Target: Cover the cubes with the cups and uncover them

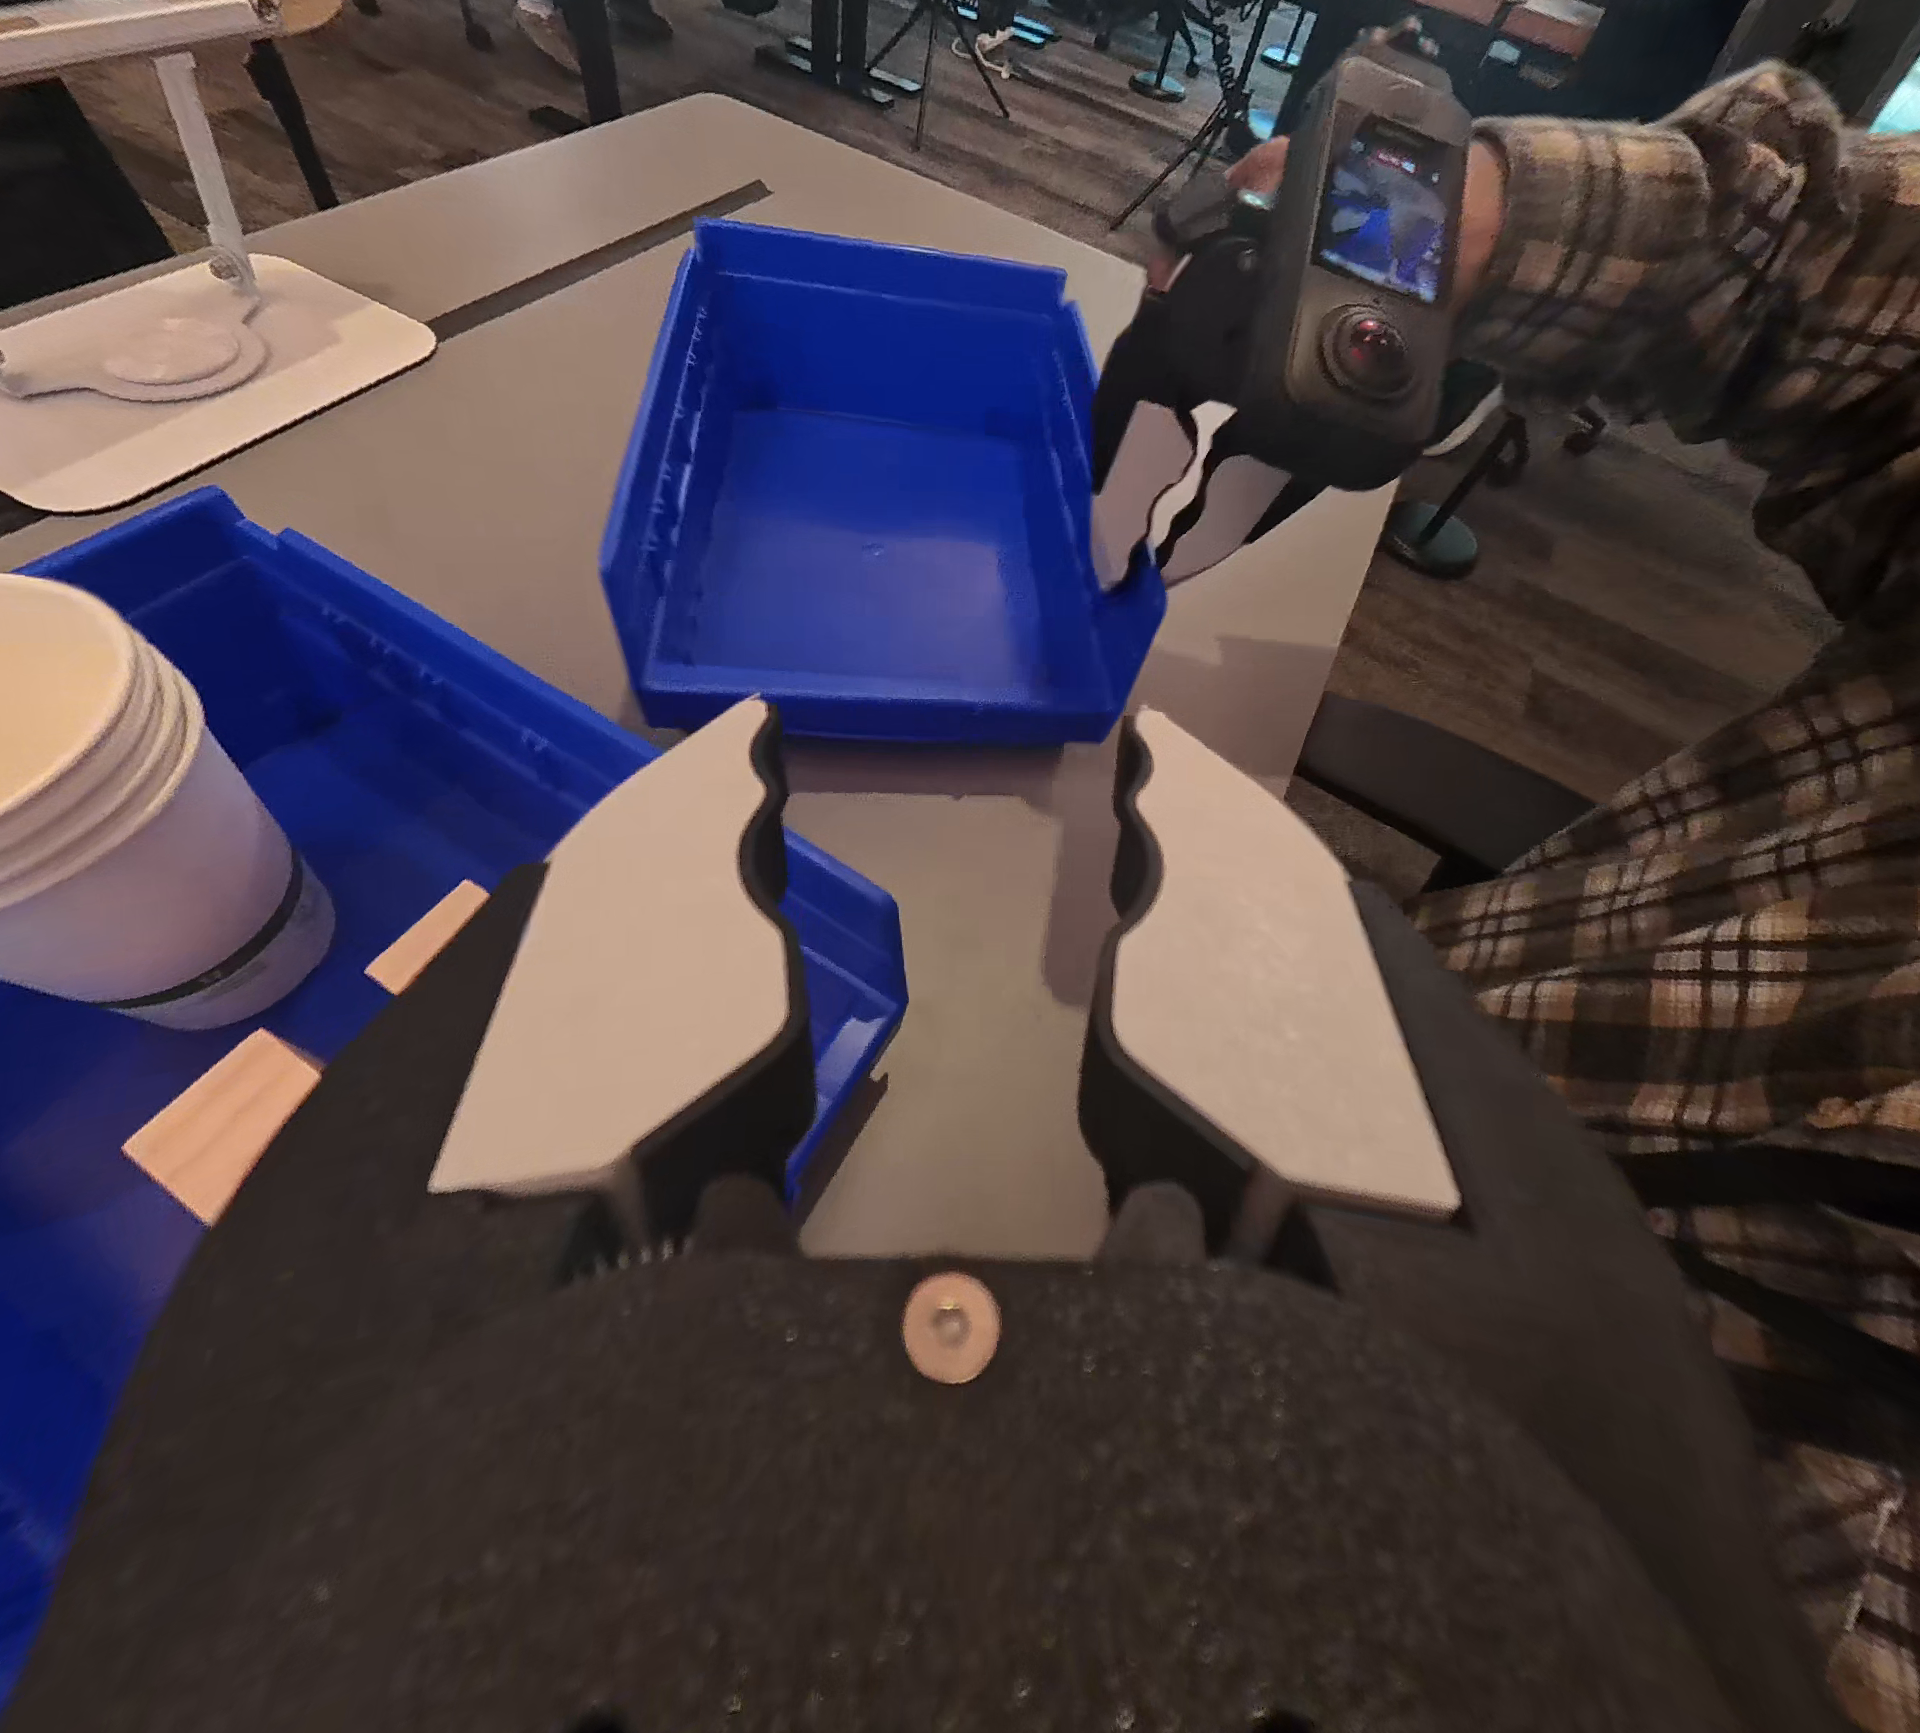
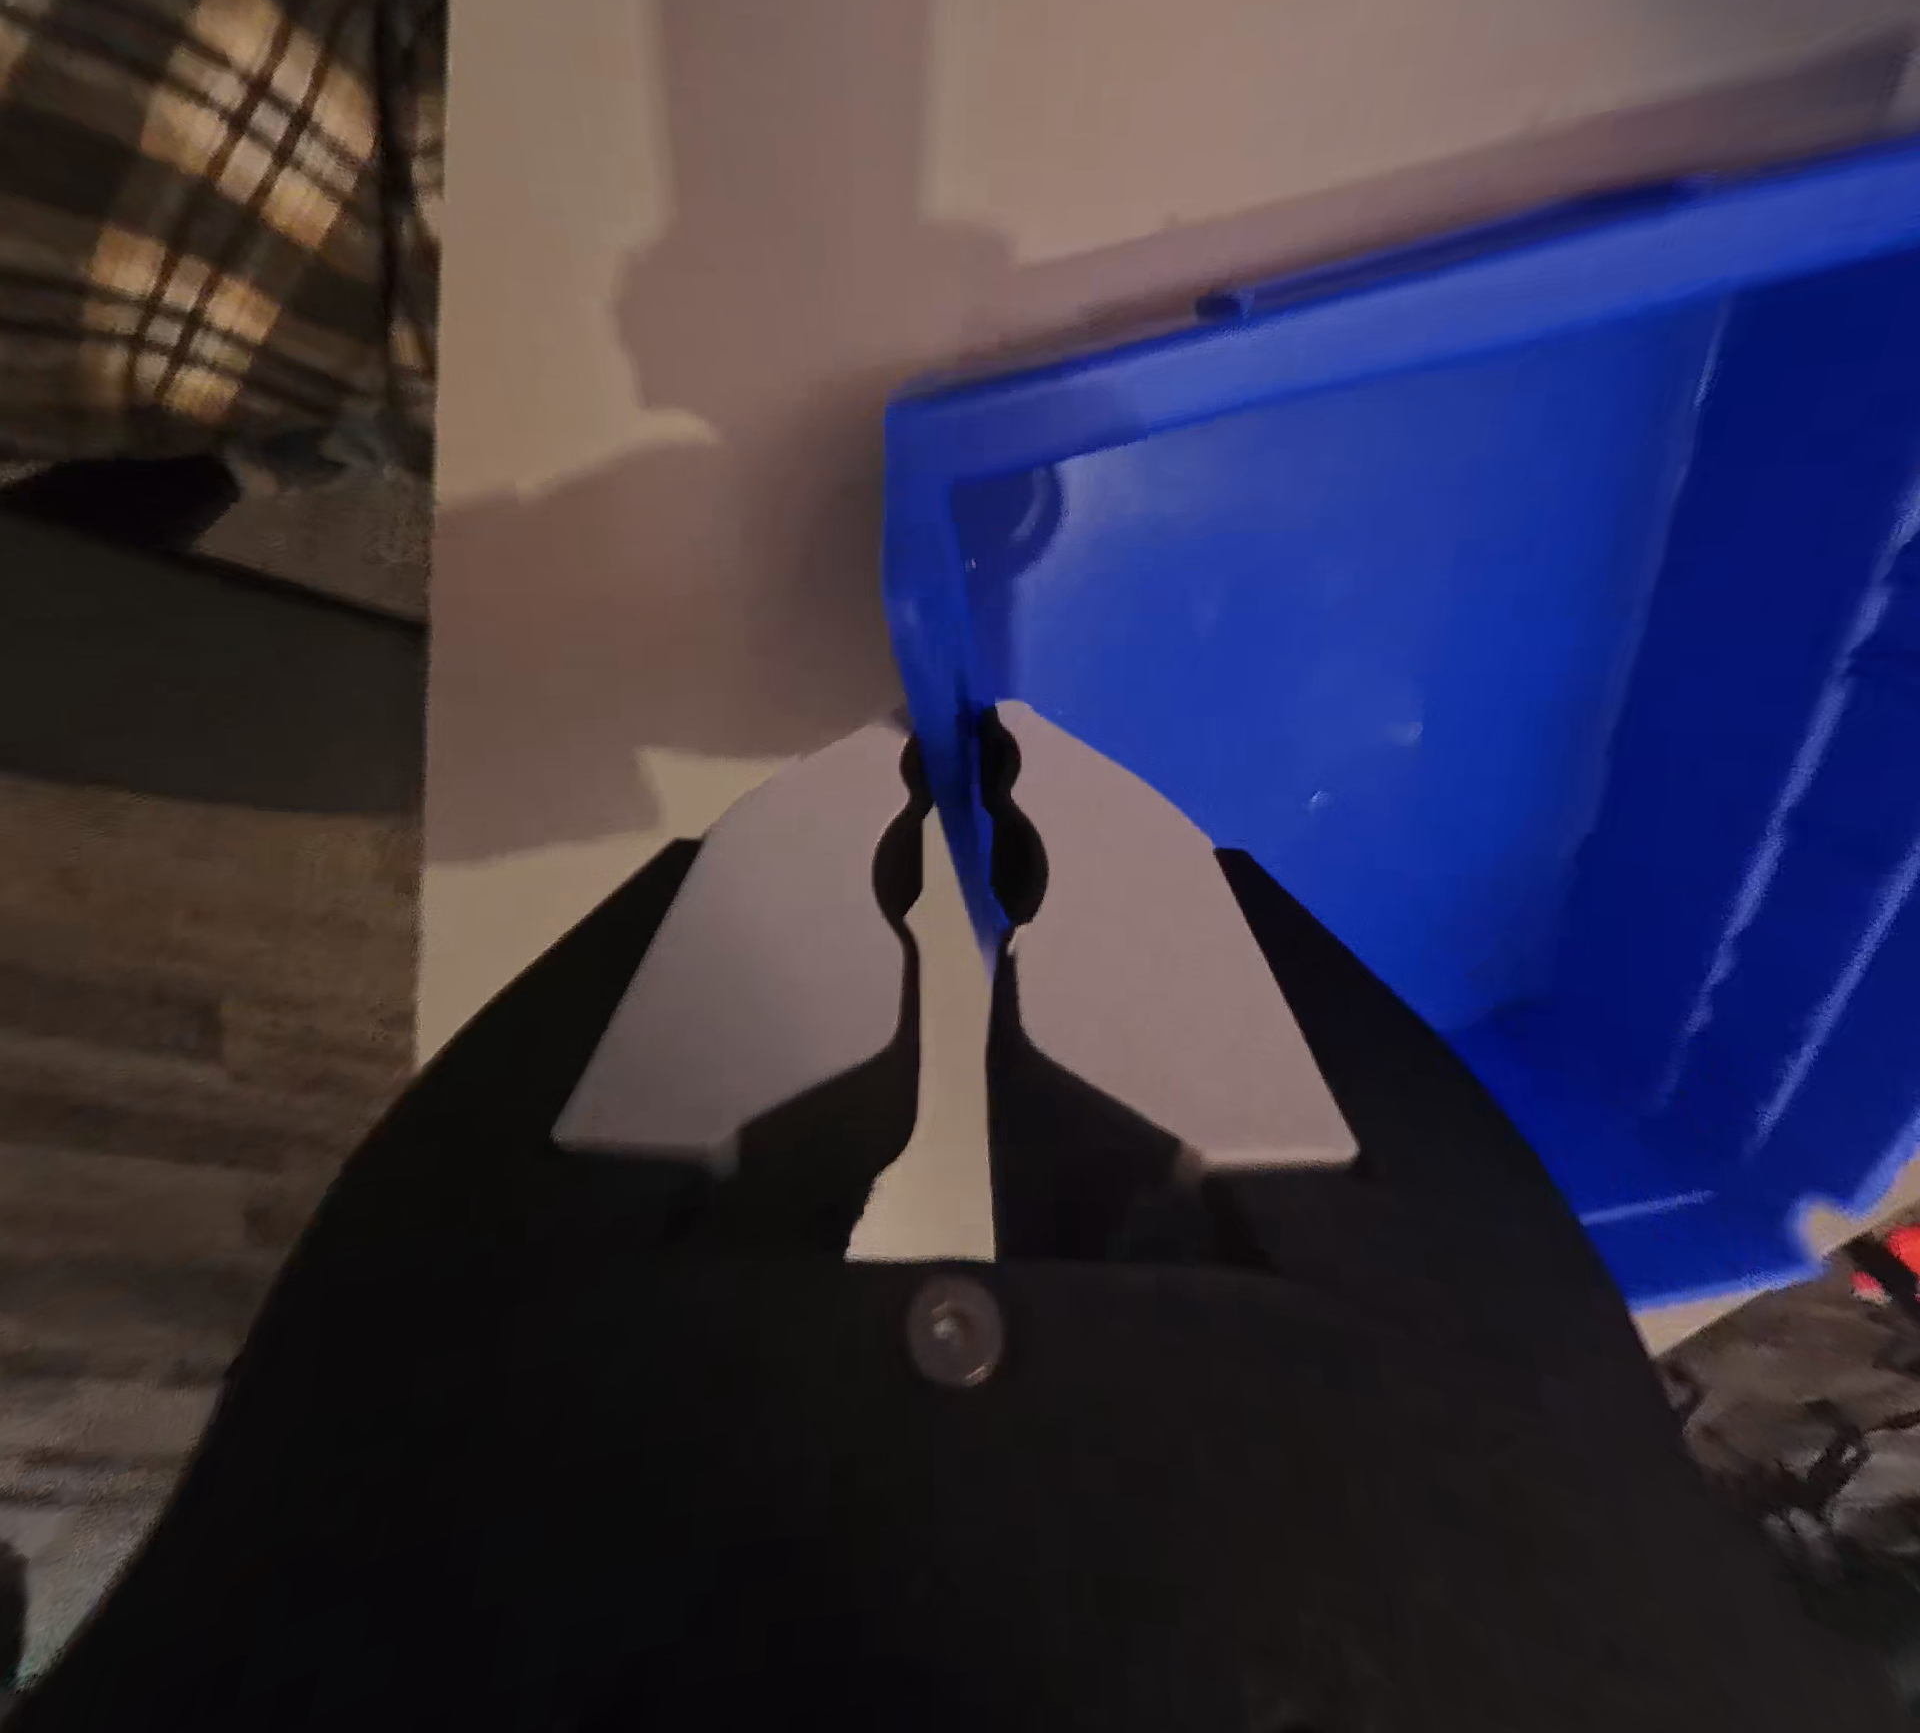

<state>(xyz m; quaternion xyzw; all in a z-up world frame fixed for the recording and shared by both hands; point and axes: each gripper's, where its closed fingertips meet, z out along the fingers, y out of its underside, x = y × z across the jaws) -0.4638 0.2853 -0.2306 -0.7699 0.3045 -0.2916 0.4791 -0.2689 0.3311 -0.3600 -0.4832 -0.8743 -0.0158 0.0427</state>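
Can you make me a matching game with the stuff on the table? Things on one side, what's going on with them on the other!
Things:
1. empty blue bin
2. stack of white cups
3. left hand-held gripper
4. wooden cubes

States:
A. open, holding nothing
B. lying in the nearer blue bin
C. pinched at its wall by the right hand-held gripper
D. standing upright, mouths up

Pairs: 1-C, 2-D, 3-A, 4-B
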